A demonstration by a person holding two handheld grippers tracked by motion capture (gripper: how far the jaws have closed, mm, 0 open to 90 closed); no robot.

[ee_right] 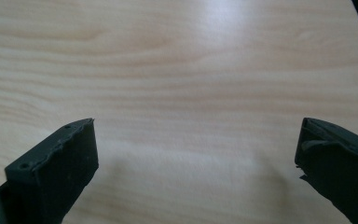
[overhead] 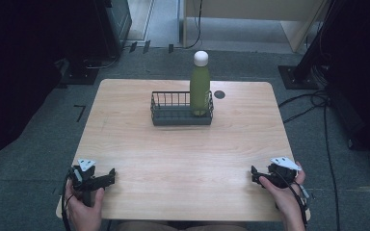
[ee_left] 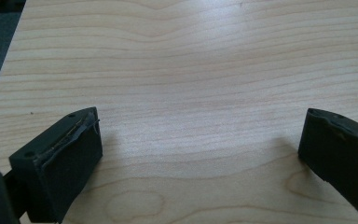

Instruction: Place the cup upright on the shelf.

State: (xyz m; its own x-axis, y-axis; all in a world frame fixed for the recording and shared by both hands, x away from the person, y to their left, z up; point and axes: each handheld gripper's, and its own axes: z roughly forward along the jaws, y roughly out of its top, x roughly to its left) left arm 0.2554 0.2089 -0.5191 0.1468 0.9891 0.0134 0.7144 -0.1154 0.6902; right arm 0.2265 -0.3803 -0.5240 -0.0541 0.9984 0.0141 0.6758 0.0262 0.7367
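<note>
The green bottle [overhead: 200,86] stands upright in the wire basket [overhead: 173,114] at my desk's [overhead: 183,154] far side. My left claw [overhead: 110,176] and right claw [overhead: 255,174] gape wide, empty, near me. A careless reach could topple it.

Left gripper [overhead: 107,179]: black body, grey three-cornered top plate, black cable.
Right gripper [overhead: 254,175]: black body, grey three-cornered top plate, black cable.
Jaws: black, blocky; screw holes on upper faces.
</note>
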